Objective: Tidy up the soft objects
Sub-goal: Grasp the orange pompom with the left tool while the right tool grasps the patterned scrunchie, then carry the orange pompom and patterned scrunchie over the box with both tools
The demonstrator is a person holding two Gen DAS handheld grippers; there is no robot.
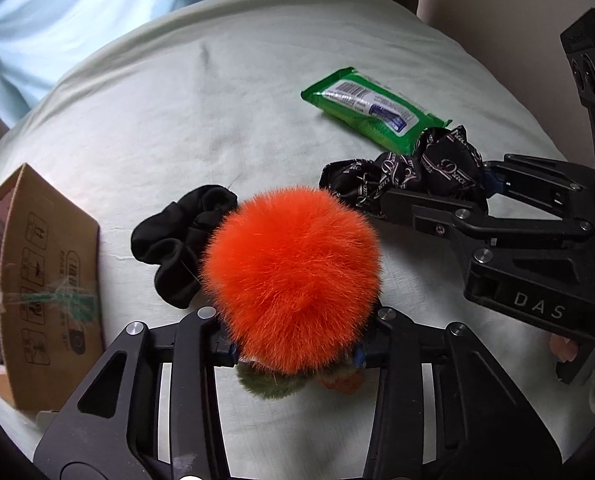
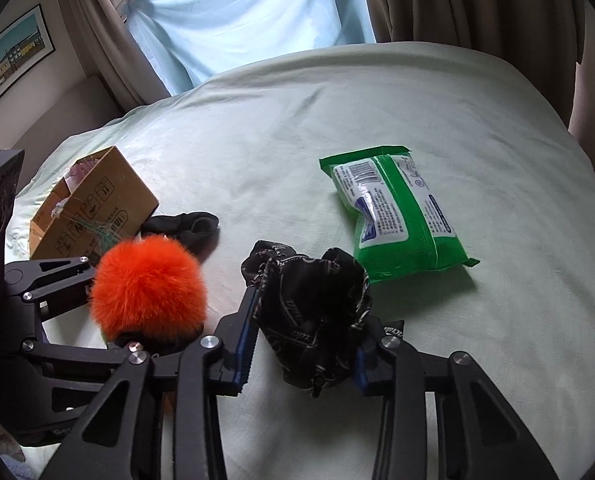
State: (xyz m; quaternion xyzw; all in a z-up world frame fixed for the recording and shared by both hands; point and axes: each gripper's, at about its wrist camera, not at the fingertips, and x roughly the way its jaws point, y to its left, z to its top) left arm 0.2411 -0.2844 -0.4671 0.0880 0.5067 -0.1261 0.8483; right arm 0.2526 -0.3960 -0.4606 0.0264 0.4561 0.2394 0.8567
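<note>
Two scrunchies gripped, plain scrunchie [image 1: 181, 244] btwn pompom [image 1: 293, 280], box [image 1: 49, 280]

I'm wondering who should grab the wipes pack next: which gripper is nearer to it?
Right. The right gripper, shut on the patterned scrunchie, sits just beside the wipes pack; the left gripper, holding the orange pompom, is farther away.

pale green bed sheet [image 2: 377, 112], beige curtains [image 2: 437, 0], light-blue cloth [image 2: 249, 12] over window, framed picture [image 2: 9, 56]
</note>
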